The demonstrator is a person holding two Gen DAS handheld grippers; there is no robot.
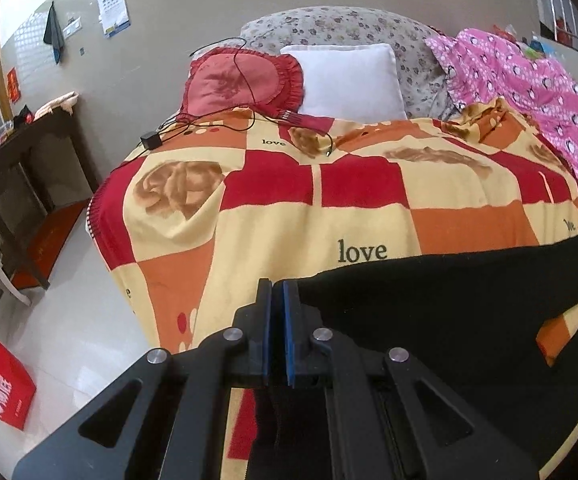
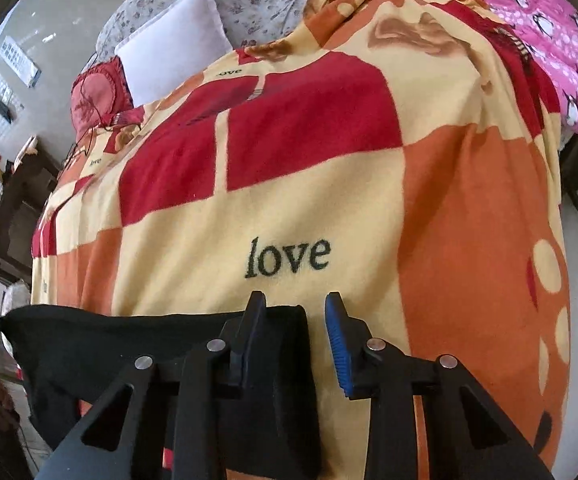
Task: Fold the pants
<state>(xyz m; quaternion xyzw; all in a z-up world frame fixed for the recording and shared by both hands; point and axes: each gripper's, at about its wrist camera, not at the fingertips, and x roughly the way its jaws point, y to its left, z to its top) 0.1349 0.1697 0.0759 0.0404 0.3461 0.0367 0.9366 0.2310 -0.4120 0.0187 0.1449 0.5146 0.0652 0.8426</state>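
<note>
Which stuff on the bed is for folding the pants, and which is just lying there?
For the job:
black pants
left gripper, jaws together on the pants' edge
right gripper, jaws apart at the other corner

Just lying about:
white pillow
red heart cushion
pink penguin blanket
black charger

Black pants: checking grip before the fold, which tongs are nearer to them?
Left. The left tongs look shut on the black pants; the right tongs are open astride their corner.
</note>
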